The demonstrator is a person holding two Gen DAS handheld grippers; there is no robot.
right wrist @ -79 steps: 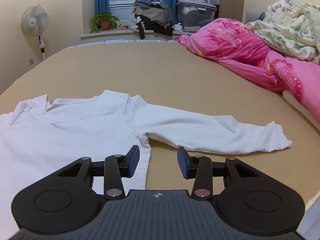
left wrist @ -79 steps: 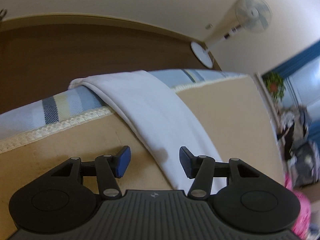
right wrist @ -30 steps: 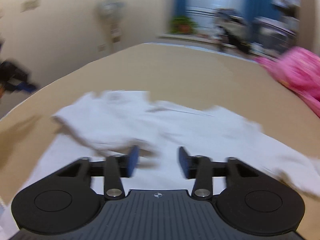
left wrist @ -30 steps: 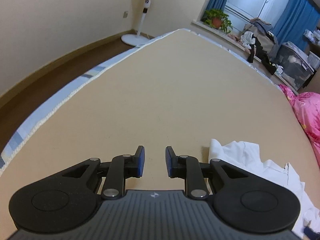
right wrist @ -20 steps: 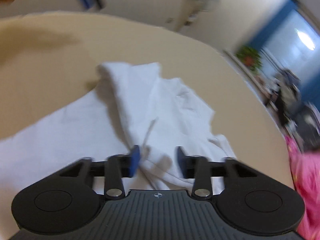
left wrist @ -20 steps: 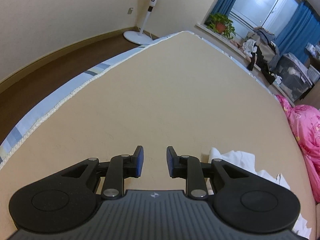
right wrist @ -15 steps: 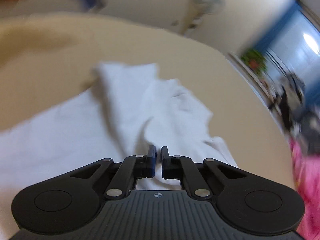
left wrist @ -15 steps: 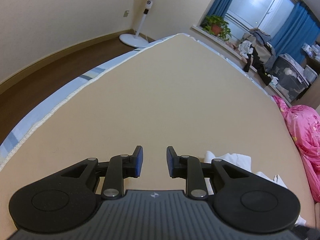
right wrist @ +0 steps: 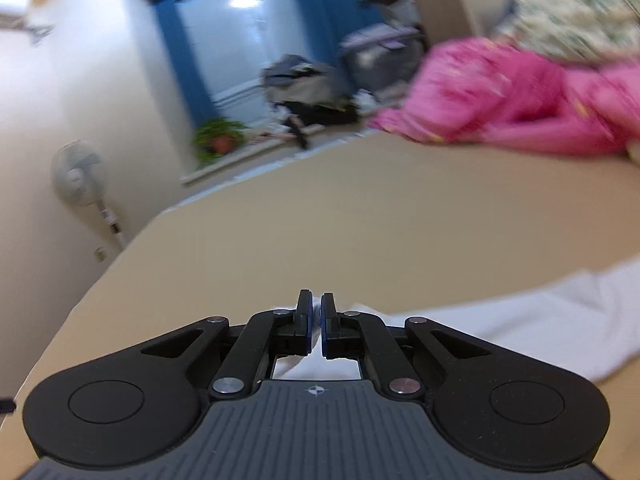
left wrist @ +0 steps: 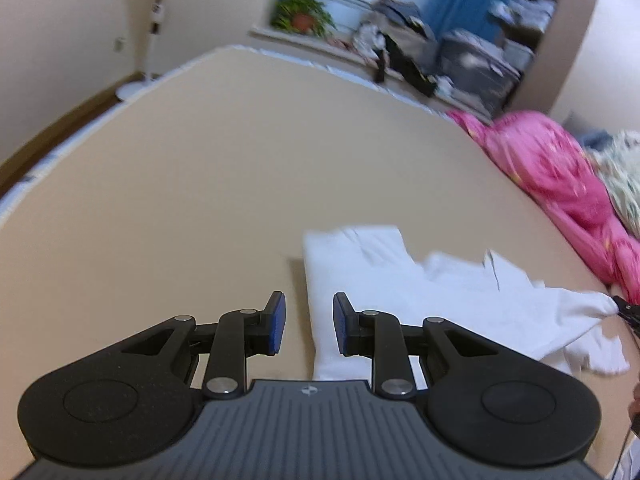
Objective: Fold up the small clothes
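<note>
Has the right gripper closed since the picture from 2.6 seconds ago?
Yes. The right gripper was open then above the white shirt; now it is shut on a fold of it.

I see a plain white shirt [left wrist: 404, 280] on the tan bed [left wrist: 200, 184]. Beyond the shirt lies a bright pink quilt [left wrist: 556, 164], and past that a cream floral one [right wrist: 576, 8]. My left gripper [left wrist: 306, 323] is black with blue pads [left wrist: 277, 322].
</note>
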